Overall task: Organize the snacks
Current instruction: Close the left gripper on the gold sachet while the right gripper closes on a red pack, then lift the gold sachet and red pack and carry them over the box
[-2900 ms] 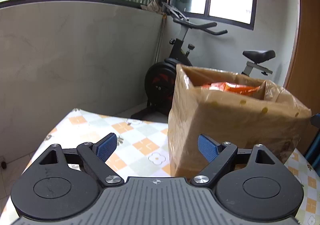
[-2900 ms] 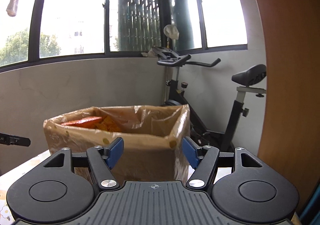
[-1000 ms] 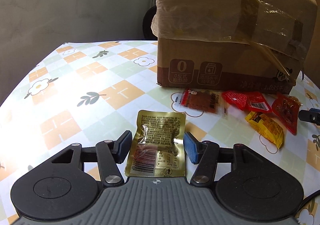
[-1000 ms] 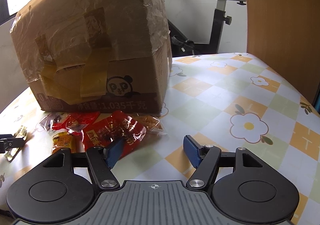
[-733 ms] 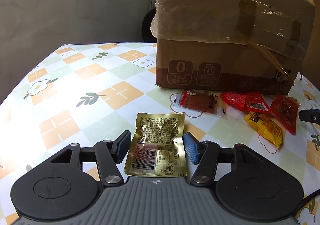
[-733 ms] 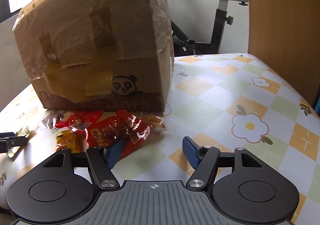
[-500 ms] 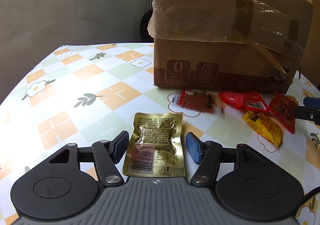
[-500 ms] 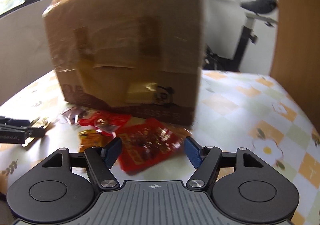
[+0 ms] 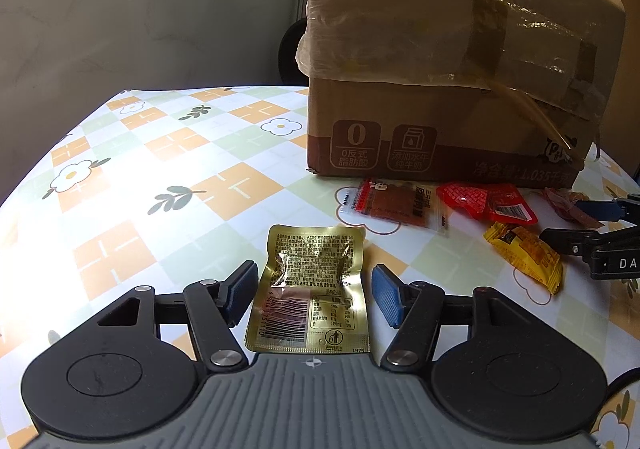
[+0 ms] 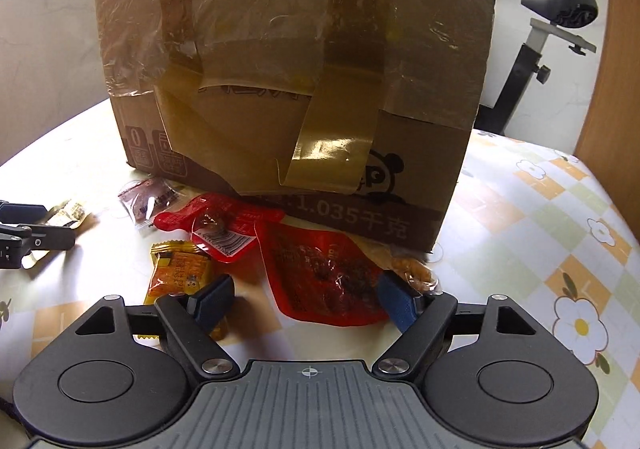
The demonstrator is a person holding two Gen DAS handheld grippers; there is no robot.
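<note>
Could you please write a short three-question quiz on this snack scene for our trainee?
1. True or false: the gold packet lies between the left tool's pads, not yet pinched.
2. Which snack sits between the right tool's opening pads? A) yellow packet B) big red packet C) brown packet
3. Fill in: the snacks lie on the tablecloth in front of the taped ____.

Key: 1 true, there is a gap on both sides. 2 B. 3 box.
</note>
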